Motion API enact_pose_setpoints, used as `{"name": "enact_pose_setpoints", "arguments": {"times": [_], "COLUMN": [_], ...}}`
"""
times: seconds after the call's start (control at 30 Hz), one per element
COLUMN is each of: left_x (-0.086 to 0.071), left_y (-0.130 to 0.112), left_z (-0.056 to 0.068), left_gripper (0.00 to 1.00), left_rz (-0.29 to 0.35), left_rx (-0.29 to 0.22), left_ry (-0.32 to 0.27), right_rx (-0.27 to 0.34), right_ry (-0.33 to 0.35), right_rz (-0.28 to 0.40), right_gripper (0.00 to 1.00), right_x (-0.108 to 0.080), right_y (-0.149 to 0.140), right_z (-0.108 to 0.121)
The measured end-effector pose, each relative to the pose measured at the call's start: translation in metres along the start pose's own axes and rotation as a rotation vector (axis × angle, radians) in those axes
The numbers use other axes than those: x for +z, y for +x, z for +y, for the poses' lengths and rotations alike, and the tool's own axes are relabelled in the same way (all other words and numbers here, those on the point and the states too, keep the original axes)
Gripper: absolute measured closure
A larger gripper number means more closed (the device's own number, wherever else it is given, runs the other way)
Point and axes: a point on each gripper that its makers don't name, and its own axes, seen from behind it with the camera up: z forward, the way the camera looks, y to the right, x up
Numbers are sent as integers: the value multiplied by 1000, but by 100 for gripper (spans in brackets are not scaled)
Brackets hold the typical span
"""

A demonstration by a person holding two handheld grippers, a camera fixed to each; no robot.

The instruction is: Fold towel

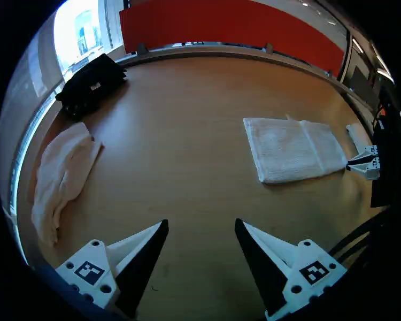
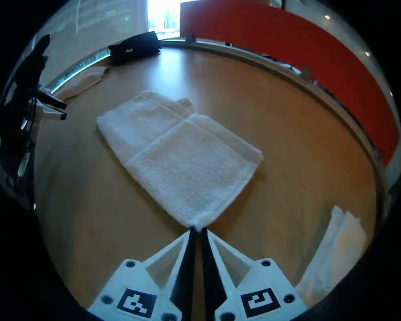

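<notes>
A white towel (image 2: 179,155), folded into a rectangle, lies flat on the wooden table (image 2: 286,139). My right gripper (image 2: 198,231) is at its near corner, the fingers almost together and pinching the tip of that corner. In the left gripper view the same towel (image 1: 294,150) sits at the right, with the right gripper (image 1: 365,163) at its far right edge. My left gripper (image 1: 201,222) hovers open over bare wood, well left of the towel, with nothing between its fingers. It also appears in the right gripper view as the left gripper (image 2: 53,104) at the far left.
A crumpled white towel (image 1: 64,171) lies near the table's left edge, with a black bag (image 1: 91,85) beyond it. Another white cloth (image 2: 334,251) lies at the lower right. A red partition (image 1: 227,27) runs along the table's far edge.
</notes>
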Motion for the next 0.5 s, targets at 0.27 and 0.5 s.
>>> {"name": "enact_pose_setpoints", "arguments": {"times": [0.27, 0.5], "left_x": [-3, -5], "left_y": [3, 4], "left_z": [-1, -3], "left_gripper": [8, 8], "left_rz": [9, 17], "left_rx": [-10, -18], "left_ry": [0, -3], "right_rx": [-13, -41], "right_ry": [-4, -10], "right_rz": [21, 63], "right_gripper": [96, 96], "right_x": [-3, -10], "right_y": [16, 47], "right_z": [-3, -5]}}
